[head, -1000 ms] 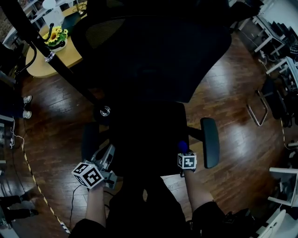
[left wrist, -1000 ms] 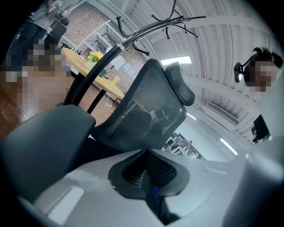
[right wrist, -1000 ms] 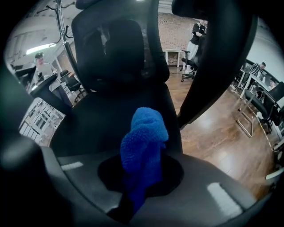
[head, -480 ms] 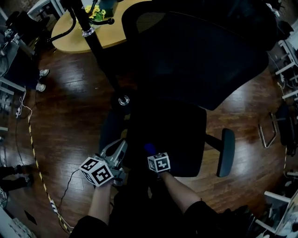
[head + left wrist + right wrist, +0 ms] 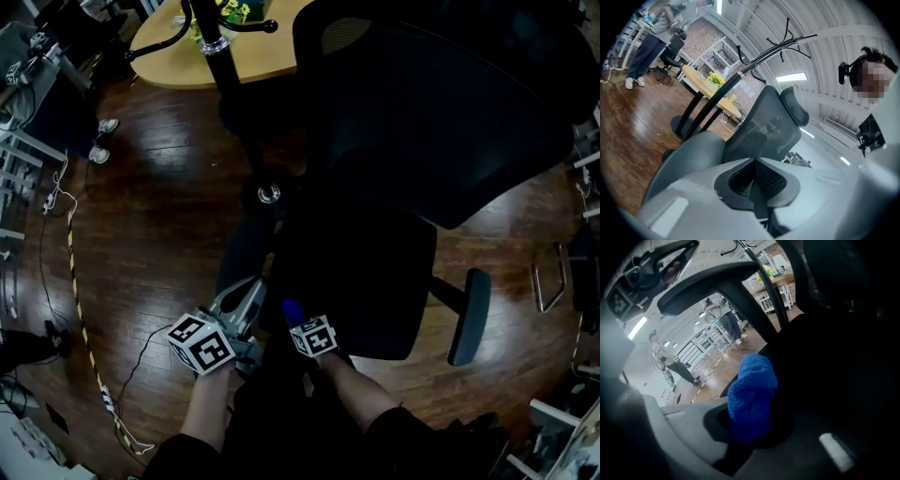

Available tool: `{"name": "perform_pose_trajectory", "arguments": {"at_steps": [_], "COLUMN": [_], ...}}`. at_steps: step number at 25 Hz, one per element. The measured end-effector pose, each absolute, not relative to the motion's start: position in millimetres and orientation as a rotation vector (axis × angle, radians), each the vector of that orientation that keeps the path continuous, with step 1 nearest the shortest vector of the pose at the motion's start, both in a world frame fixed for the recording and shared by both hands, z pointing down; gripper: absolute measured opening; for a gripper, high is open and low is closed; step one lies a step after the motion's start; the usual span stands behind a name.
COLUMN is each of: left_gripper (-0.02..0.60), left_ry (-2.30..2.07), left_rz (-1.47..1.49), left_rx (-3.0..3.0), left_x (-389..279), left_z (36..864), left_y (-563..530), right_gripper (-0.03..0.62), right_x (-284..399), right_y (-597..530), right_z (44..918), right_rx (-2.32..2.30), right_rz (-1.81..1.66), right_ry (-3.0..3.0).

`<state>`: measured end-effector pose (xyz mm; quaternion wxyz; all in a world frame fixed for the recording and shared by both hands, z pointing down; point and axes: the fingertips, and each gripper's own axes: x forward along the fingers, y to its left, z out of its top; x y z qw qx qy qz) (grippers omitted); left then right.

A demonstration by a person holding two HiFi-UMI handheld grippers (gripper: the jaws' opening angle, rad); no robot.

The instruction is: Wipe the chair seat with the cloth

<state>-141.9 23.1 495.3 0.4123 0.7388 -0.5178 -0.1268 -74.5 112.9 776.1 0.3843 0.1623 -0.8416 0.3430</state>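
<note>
I see the blue cloth, fuzzy and bunched upright, pinched in my right gripper at the near left edge of the black chair seat.

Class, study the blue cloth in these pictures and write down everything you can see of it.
The cloth is bright blue, with a nubbly, looped pile like microfibre. It is bunched into a rounded wad, not spread flat. It sticks out from the jaws of the right gripper, which are shut on its lower end. In the head view it sits at the near left corner of the dark chair seat. The seat is too dark to tell whether the cloth presses on it.
</note>
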Motion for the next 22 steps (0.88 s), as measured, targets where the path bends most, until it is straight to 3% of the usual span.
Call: {"name": "perform_pose_trajectory", "arguments": {"at_steps": [14,22], "left_gripper": [0.003,0.003], "left_ry": [-1.129,-1.076], "left_rz": [-0.230,-0.220], "left_rx": [1.959,1.959], "left_x": [-75.0,-46.4], "left_z": [504.2,507.9], "left_y": [-43.0,-56.6], "right_gripper": [0.032,0.032], "right_x": [205.8,247.7], "right_y": [62.9,60.2], "right_z": [783.2,783.6], "right_rx": [1.039,1.134], "right_rz": [1.101,1.057], "right_ry": [-1.863,-1.787]}}
